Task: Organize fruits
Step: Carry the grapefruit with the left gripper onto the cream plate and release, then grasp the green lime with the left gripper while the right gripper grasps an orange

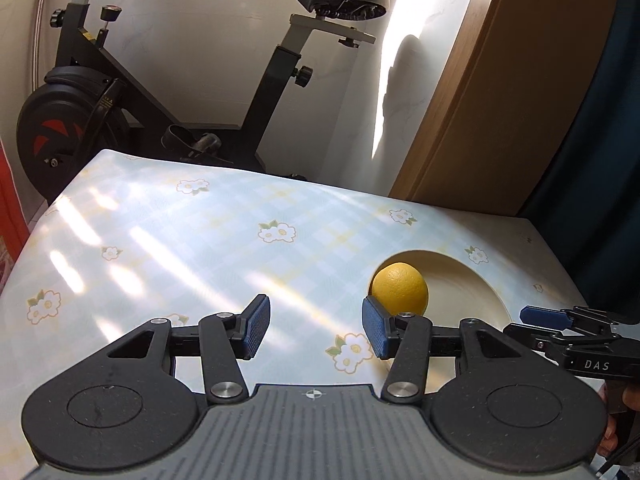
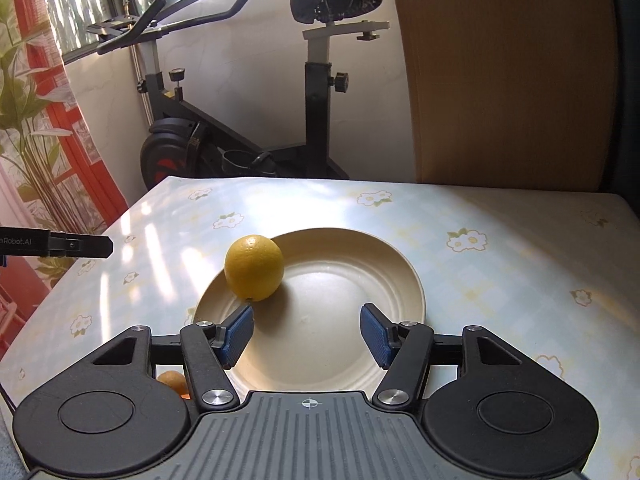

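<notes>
Yellow lemon [image 2: 254, 267], cream plate [image 2: 360, 264], floral-check tablecloth [image 2: 500, 264].

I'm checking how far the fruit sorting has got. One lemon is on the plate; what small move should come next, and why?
Probably bring the right gripper down to the orange fruit beside the plate. The lemon already rests on the plate's rim, both grippers are empty, and that fruit is still on the table.

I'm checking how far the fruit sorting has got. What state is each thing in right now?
Lemon: resting on the plate's left rim, not gripped.
Plate: flat on the table, holding only the lemon.
Orange fruit: on the table beside the plate, mostly hidden behind the right gripper.
Left gripper: open, nothing between its pads.
Right gripper: open above the plate, empty.
</notes>
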Demonstrator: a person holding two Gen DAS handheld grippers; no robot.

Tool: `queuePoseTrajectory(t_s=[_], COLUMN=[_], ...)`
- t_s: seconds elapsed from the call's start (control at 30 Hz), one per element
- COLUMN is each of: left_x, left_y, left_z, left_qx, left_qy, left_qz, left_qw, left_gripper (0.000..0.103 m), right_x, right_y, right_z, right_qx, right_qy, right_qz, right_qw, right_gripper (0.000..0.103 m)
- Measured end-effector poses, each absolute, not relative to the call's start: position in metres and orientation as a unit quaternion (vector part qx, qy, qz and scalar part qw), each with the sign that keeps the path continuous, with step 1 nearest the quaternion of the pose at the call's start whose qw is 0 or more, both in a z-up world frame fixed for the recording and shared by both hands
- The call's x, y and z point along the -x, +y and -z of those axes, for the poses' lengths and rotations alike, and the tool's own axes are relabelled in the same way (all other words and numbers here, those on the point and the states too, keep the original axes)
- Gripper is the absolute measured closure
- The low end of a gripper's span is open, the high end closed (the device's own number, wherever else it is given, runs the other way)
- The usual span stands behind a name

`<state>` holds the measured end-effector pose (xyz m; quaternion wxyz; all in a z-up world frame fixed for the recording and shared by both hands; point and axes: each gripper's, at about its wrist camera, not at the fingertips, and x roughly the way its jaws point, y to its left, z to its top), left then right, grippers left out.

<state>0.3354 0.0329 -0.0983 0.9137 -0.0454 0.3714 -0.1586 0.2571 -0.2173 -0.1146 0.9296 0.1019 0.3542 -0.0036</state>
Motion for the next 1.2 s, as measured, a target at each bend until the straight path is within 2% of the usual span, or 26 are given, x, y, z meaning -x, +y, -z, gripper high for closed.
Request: queuePoseTrajectory(t_s=[0.17, 0.23, 0.5, 1.0, 1.2], left_x=[-0.319, -0.313, -0.303, -0.289, -0.289], left_y=[0.036, 0.039, 0.037, 0.038, 0.041], left_z=[0.098, 0.099, 0.11, 0.13, 0.143], left_qx=[0.048, 0.05, 0.039, 0.064, 0.097], left_qy=[0.37, 0.371, 0.396, 0.44, 0.468], left_qz=[0.144, 0.141, 0.148, 0.162, 0.168], left_qw=[0.917, 0.916, 0.905, 0.881, 0.862], left_gripper=[0.05, 0.05, 0.05, 0.051, 0.051], right_x=[-0.235, -0.23, -0.225, -0.231, -0.229], right_y=[-0.216, -0.216, -0.206, -0.196, -0.195], right_z=[0.119, 0.122, 0.133, 0.146, 0.145], right_qx=[-0.108, -0.113, -0.122, -0.119, -0.107], right_qy=[0.363, 0.373, 0.415, 0.441, 0.438], right_qz=[0.017, 0.014, -0.017, -0.03, -0.029], right_qw=[0.925, 0.921, 0.901, 0.889, 0.892], right_gripper=[0.05, 0.057, 0.071, 0.073, 0.077])
